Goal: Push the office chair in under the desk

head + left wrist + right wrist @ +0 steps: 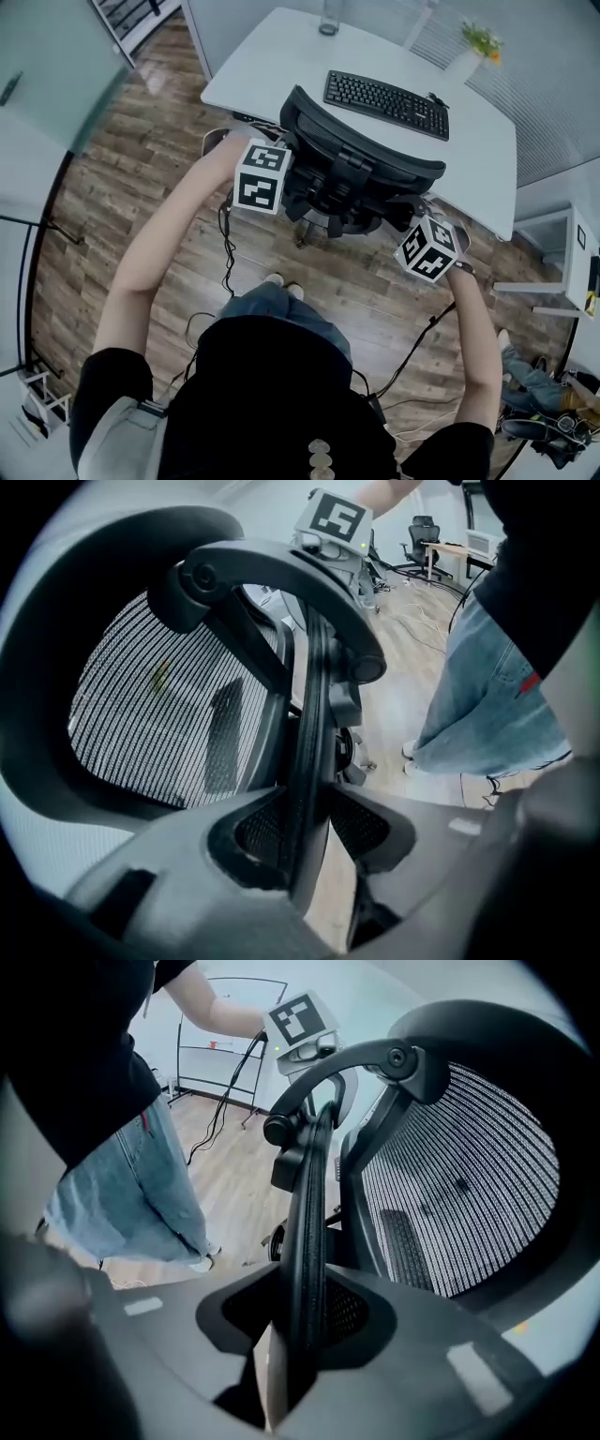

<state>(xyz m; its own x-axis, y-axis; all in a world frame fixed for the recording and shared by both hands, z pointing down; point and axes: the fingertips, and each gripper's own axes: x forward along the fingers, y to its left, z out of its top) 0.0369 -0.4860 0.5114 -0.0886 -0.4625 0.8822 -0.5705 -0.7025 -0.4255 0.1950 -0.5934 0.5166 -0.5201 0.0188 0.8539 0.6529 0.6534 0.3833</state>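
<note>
While a person stands behind it in a black top and jeans, the office chair (361, 169) sits on the wood floor (141, 159) at the near edge of the white counter (272, 56), its back turned to the person, as the head view shows. A black keyboard (386, 103) lies on the counter beyond the chair. The left tongs (286, 180) meet the left side of the backrest, and the right tongs (417, 230) meet its right side.

From the left gripper view, the left tongs are clamped on the dark rim (305, 761) of the backrest, which runs up between the two pads. The mesh (159, 714) spreads to the left and the blue jeans (487, 696) fill the right.

From the right gripper view, the right tongs grip the opposite rim in the same way, its edge pinched between the pads, with mesh to the right and floor to the left.
</note>
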